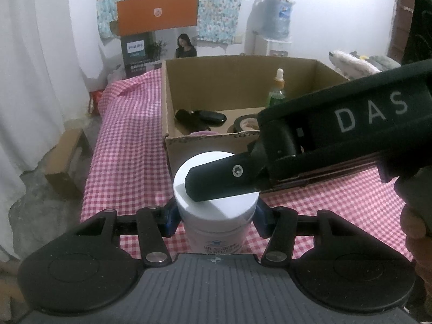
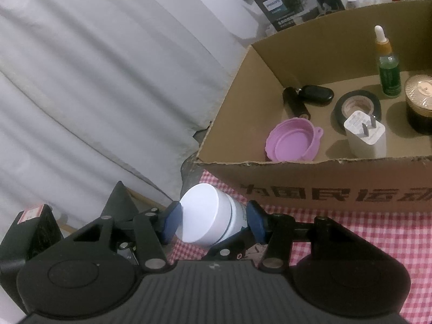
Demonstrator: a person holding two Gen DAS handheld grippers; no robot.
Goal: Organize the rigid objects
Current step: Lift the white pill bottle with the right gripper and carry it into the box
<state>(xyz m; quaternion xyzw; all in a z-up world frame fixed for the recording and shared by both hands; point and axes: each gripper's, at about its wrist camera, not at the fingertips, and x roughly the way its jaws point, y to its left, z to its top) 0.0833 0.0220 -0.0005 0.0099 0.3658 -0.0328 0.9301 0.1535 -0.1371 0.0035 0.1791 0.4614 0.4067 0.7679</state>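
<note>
1 white-lidded jar (image 1: 216,205) stands on the red-checked surface (image 1: 127,167), just in front of 1 open cardboard box (image 1: 243,73). Both grippers are part-closed on this same jar: the left gripper (image 1: 214,217) pinches its body just below the lid with both blue pads pressing the sides, and the right gripper (image 2: 213,222) clamps the lid (image 2: 201,216) and upper body between its blue pads. In the left wrist view, a black finger of the right gripper lies across the lid top.

The box holds 1 dropper bottle (image 2: 387,64) standing upright, 1 roll of black tape (image 2: 357,105), 1 white plug adapter (image 2: 364,135) touching the tape, 1 pink collapsed cup (image 2: 293,141), 1 black key fob (image 2: 314,94), 1 black cylinder (image 2: 295,102) and 1 dark candle jar (image 2: 419,102). The near box wall rises close behind the jar.
</note>
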